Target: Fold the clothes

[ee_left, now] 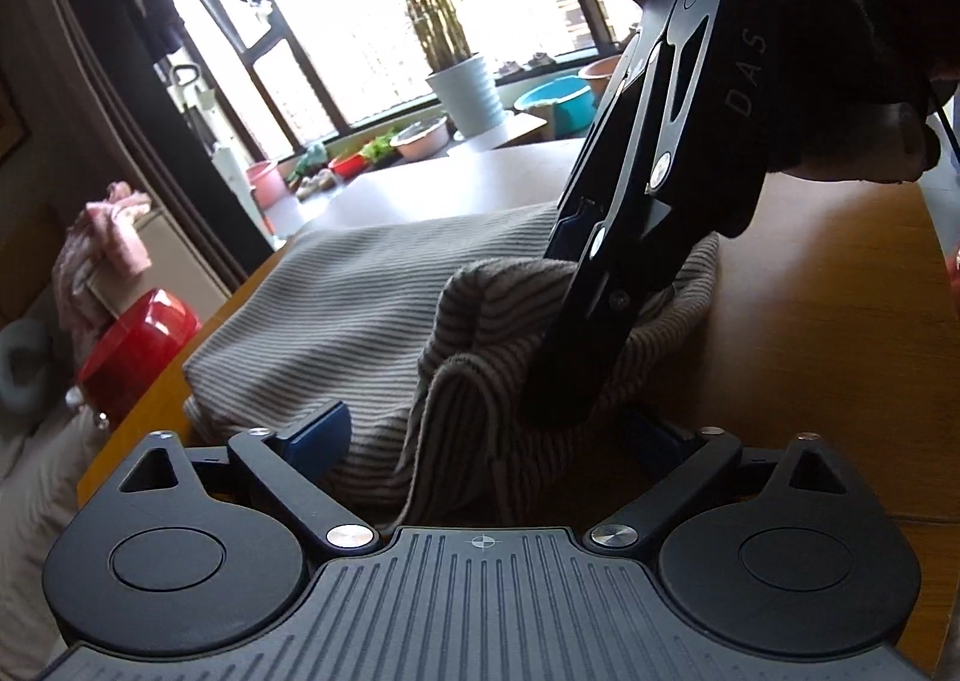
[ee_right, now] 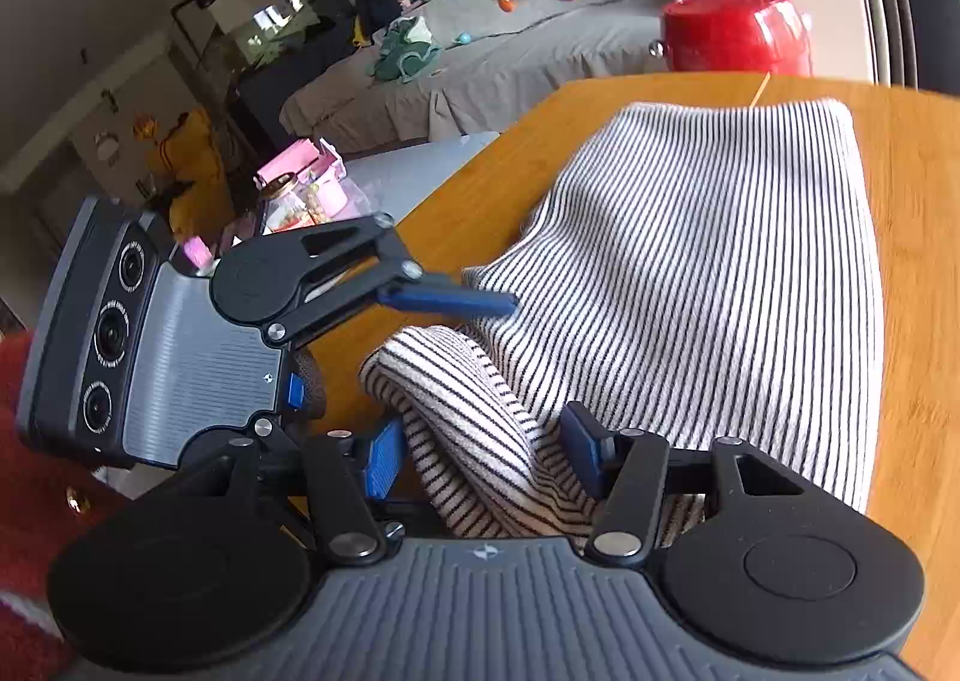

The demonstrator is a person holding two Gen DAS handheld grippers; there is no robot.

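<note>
A black-and-white striped garment (ee_right: 708, 273) lies spread on the wooden table (ee_right: 480, 171). Its near end is bunched into a thick roll (ee_right: 474, 399). My right gripper (ee_right: 483, 456) is shut on that roll, a blue pad against each side. In the left wrist view its black linkage (ee_left: 636, 237) reaches down from the upper right into the raised fold (ee_left: 498, 309). My left gripper (ee_left: 486, 435) stands open and wide, with the garment's near edge lying loose between its fingers. One of its blue fingers (ee_right: 450, 300) rests at the garment's left edge; the other is mostly hidden.
A red round container (ee_right: 732, 39) stands just beyond the table's far edge, by a grey bed (ee_right: 480, 63) with toys. A jar and a pink box (ee_right: 306, 183) sit to the left. A potted plant (ee_left: 465, 93) and basins line the window. Part of a person (ee_left: 852, 51) is at the upper right.
</note>
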